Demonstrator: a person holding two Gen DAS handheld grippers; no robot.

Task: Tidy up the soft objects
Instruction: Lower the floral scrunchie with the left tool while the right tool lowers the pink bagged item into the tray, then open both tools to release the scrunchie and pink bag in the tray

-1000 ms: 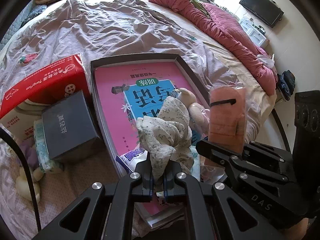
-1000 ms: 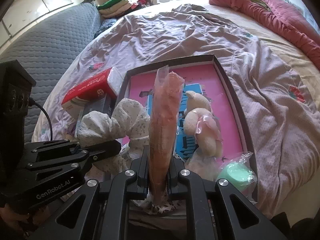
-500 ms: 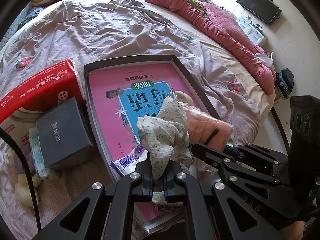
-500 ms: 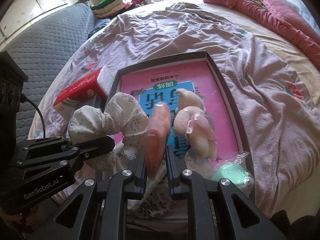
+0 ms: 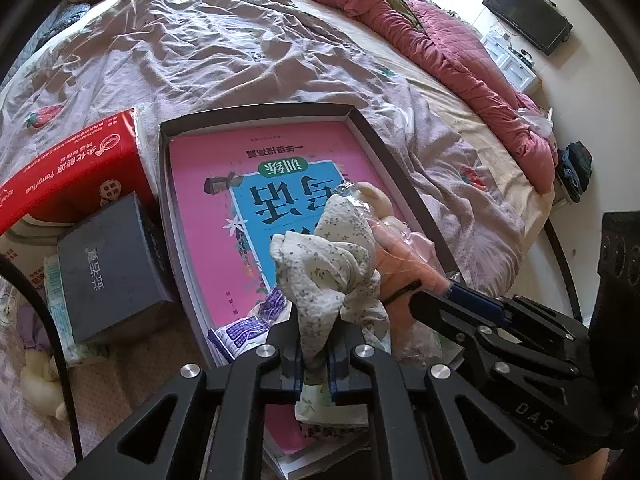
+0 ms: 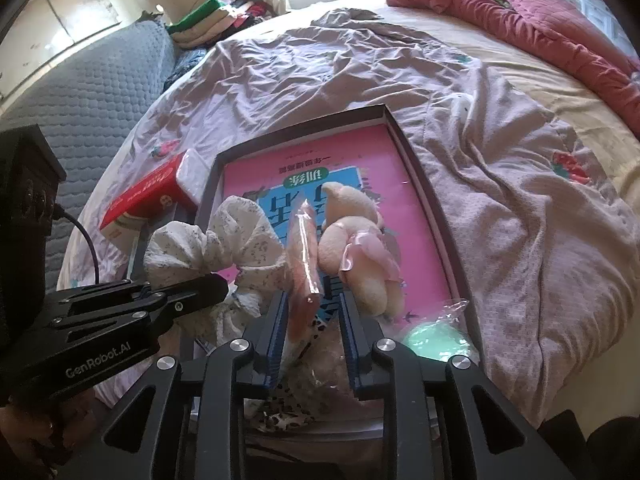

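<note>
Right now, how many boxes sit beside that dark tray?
2: a red box left of the tray, and a dark grey box just nearer the camera. Others may hide underneath.

Both grippers are matte black, angular frames with triangular cutouts and round silver screws. The left gripper (image 5: 314,354) bears white "GenRobot.AI" lettering and a black cable; the right gripper (image 6: 312,334) has blue ribbed finger pads (image 6: 277,340) and "DAS" lettering.

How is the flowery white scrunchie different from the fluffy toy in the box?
The floral scrunchie is white with tiny specks; the plush toy is cream with a pink bow. The scrunchie is held up, pinched in the left hand-held gripper; the toy lies ungripped on the pink book. Both look soft.
</note>
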